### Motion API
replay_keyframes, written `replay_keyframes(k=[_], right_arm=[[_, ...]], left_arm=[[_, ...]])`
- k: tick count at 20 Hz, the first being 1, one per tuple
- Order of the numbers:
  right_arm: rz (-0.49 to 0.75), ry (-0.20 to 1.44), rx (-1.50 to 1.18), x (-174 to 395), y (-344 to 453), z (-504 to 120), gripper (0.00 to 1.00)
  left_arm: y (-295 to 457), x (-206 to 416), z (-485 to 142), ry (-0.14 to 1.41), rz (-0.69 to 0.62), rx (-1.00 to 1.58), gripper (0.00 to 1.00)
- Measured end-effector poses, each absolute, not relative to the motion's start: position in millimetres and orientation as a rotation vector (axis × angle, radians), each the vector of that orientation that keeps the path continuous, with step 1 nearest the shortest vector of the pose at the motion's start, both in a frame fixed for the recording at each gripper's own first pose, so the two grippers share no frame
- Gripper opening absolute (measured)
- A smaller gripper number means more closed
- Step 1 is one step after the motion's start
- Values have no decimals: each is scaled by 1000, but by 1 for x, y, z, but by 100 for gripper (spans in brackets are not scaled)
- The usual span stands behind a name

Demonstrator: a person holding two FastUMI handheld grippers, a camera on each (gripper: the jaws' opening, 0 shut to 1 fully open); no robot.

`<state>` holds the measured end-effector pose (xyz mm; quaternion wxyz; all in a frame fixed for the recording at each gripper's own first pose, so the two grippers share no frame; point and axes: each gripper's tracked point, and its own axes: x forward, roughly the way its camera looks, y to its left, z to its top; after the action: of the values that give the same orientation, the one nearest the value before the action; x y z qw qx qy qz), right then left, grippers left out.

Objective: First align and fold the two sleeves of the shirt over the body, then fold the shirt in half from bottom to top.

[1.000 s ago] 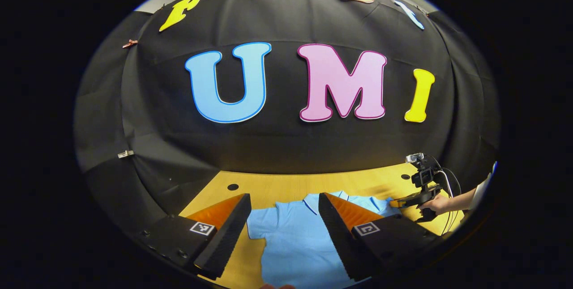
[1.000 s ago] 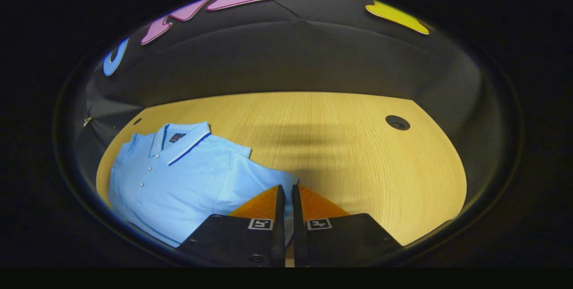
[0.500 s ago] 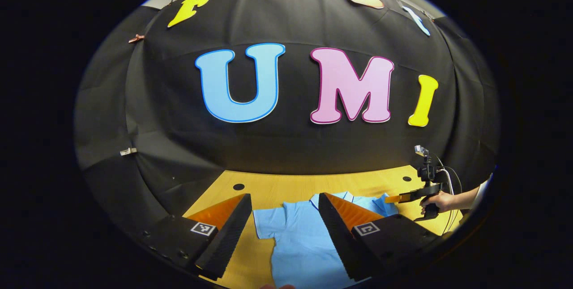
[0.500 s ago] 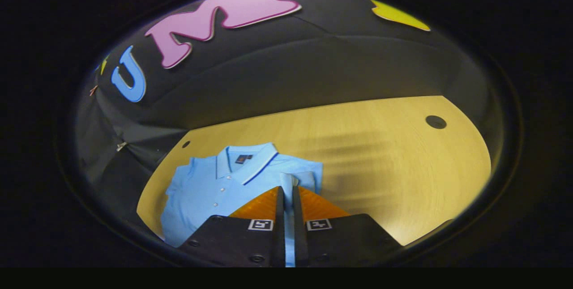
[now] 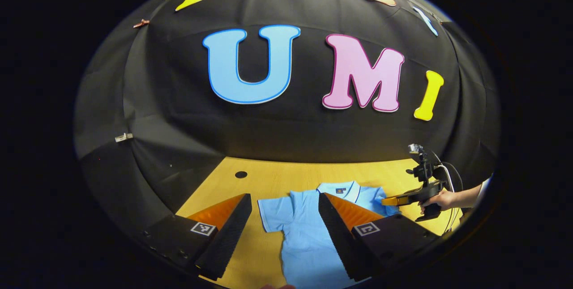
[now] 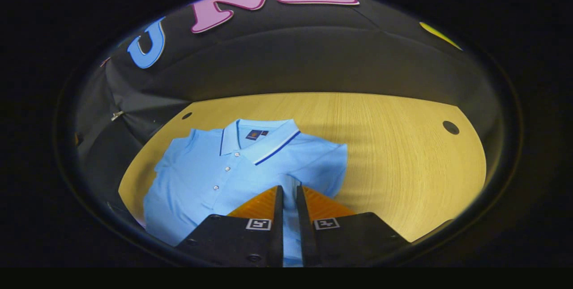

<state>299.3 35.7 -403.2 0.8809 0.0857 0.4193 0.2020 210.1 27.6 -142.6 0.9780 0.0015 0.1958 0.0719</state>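
The shirt (image 6: 210,177) is soft, matt knit cloth with a ribbed collar, small glossy buttons down its placket and a woven tag inside the neck. The table (image 6: 394,163) looks like smooth wood-grain laminate with a faint sheen, pierced near its far corners by dark round holes. The left gripper (image 5: 284,224) has fingers (image 5: 226,235) faced with ridged, matt pads on smooth hard-plastic bodies. The booth wall (image 5: 286,132) is matt, creased cloth.
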Motion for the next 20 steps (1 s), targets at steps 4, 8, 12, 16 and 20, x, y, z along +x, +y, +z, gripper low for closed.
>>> replay_keyframes(k=[4, 8, 12, 16, 20], right_arm=[[429, 861, 176, 282, 27, -379, 83], [396, 790, 274, 257, 9, -334, 93], [349, 769, 279, 231, -18, -318, 93], [338, 774, 288, 209, -33, -313, 93], [318, 804, 305, 199, -43, -319, 93]], left_arm=[[57, 245, -198, 498, 145, -75, 98], [92, 292, -262, 636, 147, -95, 98], [119, 330, -334, 802, 165, -65, 98], [128, 341, -388, 943, 201, -14, 98], [122, 343, -398, 971, 193, 12, 98]])
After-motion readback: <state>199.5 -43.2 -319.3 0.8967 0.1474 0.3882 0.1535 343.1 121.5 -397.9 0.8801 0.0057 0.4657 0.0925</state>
